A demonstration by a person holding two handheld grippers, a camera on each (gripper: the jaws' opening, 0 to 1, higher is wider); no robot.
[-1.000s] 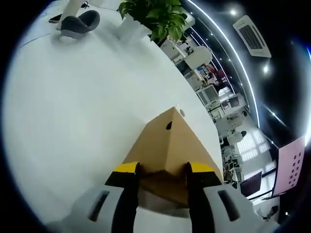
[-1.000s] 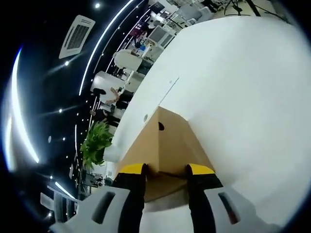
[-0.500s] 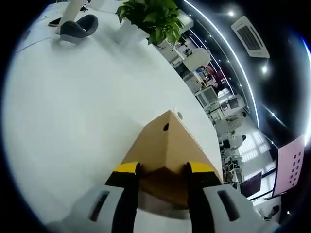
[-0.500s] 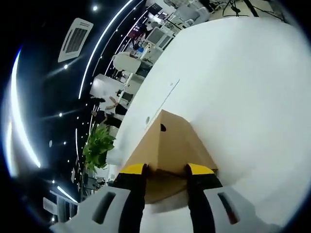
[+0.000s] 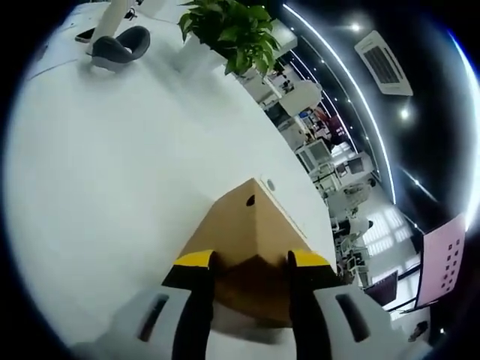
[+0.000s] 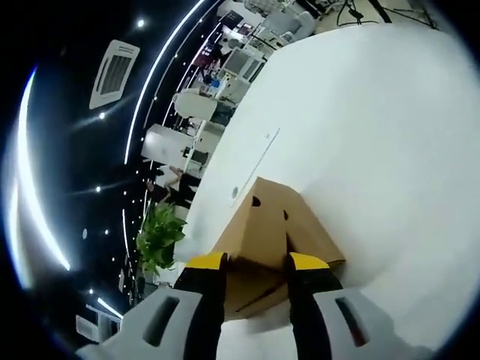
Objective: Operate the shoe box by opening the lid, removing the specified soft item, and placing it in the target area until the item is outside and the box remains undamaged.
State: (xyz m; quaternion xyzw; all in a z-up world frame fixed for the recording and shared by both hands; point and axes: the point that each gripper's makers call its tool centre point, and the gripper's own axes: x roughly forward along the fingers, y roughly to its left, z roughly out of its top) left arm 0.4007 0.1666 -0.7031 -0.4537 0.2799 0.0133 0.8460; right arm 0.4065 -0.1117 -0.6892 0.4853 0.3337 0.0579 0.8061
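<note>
while the left gripper point(image 5: 251, 260) and right gripper point(image 6: 255, 262) each clamp an end of the brown cardboard shoe box point(image 5: 244, 232), it sits on the white counter point(image 5: 112, 165) near an edge, a potted plant point(image 5: 225, 30) at the far corner.

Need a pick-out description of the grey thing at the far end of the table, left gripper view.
Start from the white table and follow it away from the cardboard shoe box, towards the potted plant. Left of that plant lies a dark grey curved headset-like object, the only dark item on that white surface.
</note>
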